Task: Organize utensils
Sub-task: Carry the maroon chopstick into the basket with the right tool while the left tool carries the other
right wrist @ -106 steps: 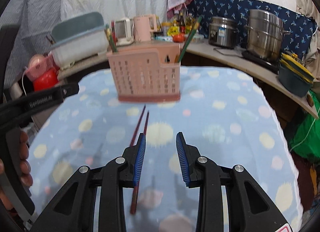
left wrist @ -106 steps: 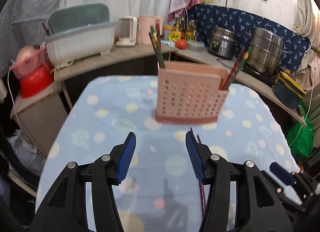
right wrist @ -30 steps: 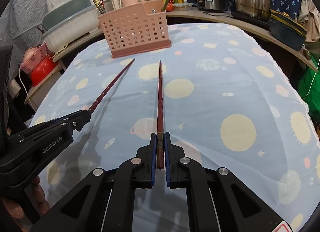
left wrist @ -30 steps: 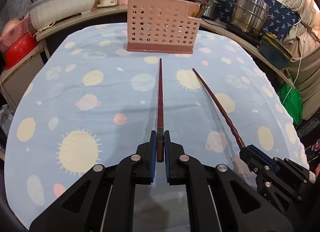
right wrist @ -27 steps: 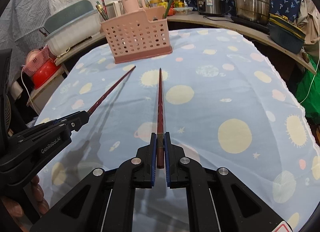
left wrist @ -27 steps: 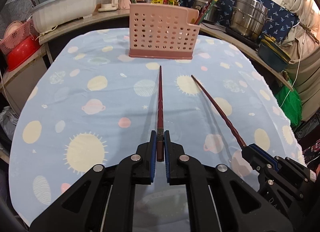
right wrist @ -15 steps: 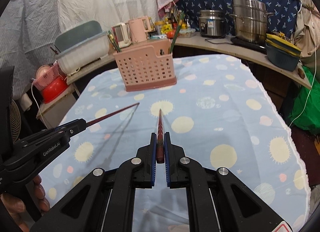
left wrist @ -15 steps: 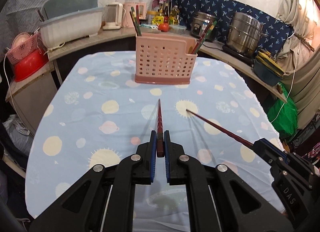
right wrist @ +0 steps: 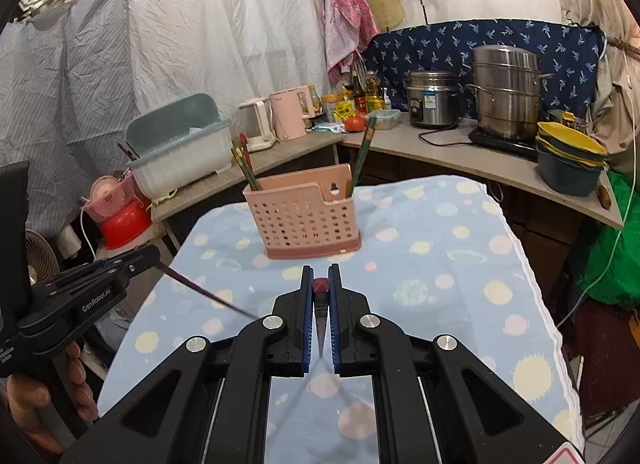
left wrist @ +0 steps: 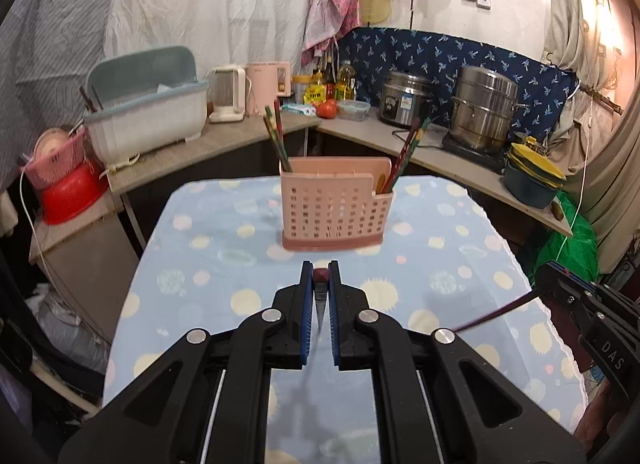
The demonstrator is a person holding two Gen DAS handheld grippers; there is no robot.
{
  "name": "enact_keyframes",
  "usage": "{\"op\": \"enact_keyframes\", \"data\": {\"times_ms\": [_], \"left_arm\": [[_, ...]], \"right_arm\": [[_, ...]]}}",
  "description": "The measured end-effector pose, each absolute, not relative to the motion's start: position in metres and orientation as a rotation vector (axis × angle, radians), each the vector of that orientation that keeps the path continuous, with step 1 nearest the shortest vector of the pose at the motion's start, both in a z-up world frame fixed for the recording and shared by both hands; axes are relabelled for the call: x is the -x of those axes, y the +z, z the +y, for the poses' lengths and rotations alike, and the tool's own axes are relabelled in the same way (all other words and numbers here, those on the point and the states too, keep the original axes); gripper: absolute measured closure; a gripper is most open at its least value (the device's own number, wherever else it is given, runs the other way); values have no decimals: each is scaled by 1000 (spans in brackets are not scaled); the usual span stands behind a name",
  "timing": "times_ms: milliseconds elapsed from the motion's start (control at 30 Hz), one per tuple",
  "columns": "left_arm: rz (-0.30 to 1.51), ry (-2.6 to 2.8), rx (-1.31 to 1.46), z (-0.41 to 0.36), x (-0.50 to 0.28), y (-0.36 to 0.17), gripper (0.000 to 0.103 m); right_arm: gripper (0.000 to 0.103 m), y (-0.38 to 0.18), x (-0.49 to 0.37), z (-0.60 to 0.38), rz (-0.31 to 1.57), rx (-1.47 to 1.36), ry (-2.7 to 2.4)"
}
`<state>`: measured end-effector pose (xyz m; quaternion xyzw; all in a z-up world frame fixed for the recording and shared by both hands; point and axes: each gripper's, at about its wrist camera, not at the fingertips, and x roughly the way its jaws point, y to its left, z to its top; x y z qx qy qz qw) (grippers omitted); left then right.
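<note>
Left gripper (left wrist: 321,278) closed tight on a dark red chopstick (left wrist: 321,296), butt end between the blue pads (left wrist: 306,304), shaft hanging down toward the tablecloth (left wrist: 208,272). Right gripper (right wrist: 320,286) clamped the same way on a second dark red chopstick (right wrist: 320,320), tip pointing down at the cloth. Both sticks clear of the table, neither touching the cloth. From the left wrist view, right gripper at the far right edge with its stick slanting down and inward; from the right wrist view, left gripper at the left edge, a hand (right wrist: 36,396) wrapped round its handle. Straight ahead of both, a pink perforated utensil basket (left wrist: 334,207) standing upright near the far end of the table. Green and red chopsticks (left wrist: 276,135) leaning in its left end, more (left wrist: 408,151) in the small right compartment. Beyond, a counter (left wrist: 224,143) with kettles, bottles, a tomato, steel pots (left wrist: 484,111) and a stack of yellow bowls.
</note>
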<state>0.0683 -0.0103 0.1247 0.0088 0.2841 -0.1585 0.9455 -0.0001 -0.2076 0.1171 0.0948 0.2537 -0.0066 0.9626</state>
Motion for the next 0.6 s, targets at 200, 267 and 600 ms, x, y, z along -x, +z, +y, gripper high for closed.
{"op": "enact_keyframes", "data": {"times_ms": [200, 267, 600], "left_arm": [[528, -330, -30, -16, -101, 163, 96], [504, -329, -38, -20, -114, 177, 96], [394, -317, -11, -37, -184, 245, 96]], "right_arm": [[96, 149, -31, -210, 470, -161, 4], [96, 163, -44, -211, 455, -157, 20], [96, 234, -127, -213, 317, -107, 9]]}}
